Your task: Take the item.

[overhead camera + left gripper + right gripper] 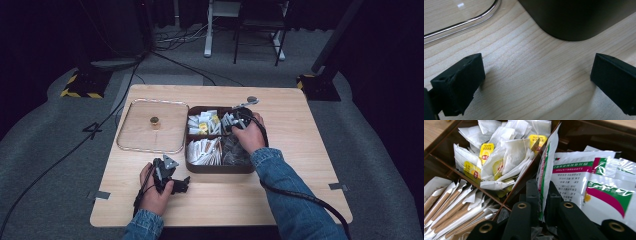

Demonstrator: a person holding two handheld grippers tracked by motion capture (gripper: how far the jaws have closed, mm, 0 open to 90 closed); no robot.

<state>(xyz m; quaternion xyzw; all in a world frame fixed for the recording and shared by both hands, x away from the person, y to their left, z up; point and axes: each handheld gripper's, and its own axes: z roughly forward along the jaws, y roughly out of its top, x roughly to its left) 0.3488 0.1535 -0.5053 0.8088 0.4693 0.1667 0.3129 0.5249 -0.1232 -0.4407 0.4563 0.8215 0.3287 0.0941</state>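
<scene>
Our left hand-held gripper point(181, 184) rests wide open on the surface point(310, 140), at seven o'clock of the box point(220, 169). Our right hand-held gripper point(543, 202) pinches a sachet point(545, 173) by its edge in the box's one o'clock compartment (light, slippery foil, likely to crumple).

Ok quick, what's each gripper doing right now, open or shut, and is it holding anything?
Left gripper: open, holding nothing, jaws wide apart over the bare table.
Right gripper: shut on a green and white sachet in the box.
</scene>
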